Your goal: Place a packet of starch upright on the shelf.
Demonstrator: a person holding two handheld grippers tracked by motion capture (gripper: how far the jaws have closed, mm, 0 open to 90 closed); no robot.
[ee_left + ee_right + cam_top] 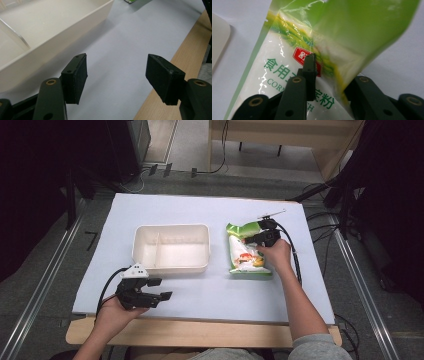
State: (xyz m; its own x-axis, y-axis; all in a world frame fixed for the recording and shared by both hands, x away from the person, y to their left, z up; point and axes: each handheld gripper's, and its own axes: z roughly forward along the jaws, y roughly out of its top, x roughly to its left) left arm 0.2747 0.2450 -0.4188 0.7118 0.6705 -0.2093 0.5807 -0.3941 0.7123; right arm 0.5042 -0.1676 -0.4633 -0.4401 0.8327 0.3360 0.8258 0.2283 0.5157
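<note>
A green and white bag of corn starch (247, 260) lies on the white table sheet, to the right of a cream two-compartment tray (172, 268). My right gripper (251, 238) is shut on the bag's upper part. In the right gripper view the bag (287, 50) has its green top folded up over the right jaw, with the right gripper (329, 72) pinching the film. My left gripper (161, 289) rests near the table's front left, in front of the tray. Its jaws stand wide apart with nothing between them, and the left gripper (116, 75) shows bare sheet in the gap.
The tray's near wall (50, 45) rises just left of my left gripper; its divider (15, 35) shows inside. A wooden table edge (180, 50) runs along the front. Dark stands and cables (350, 220) border the table's right side.
</note>
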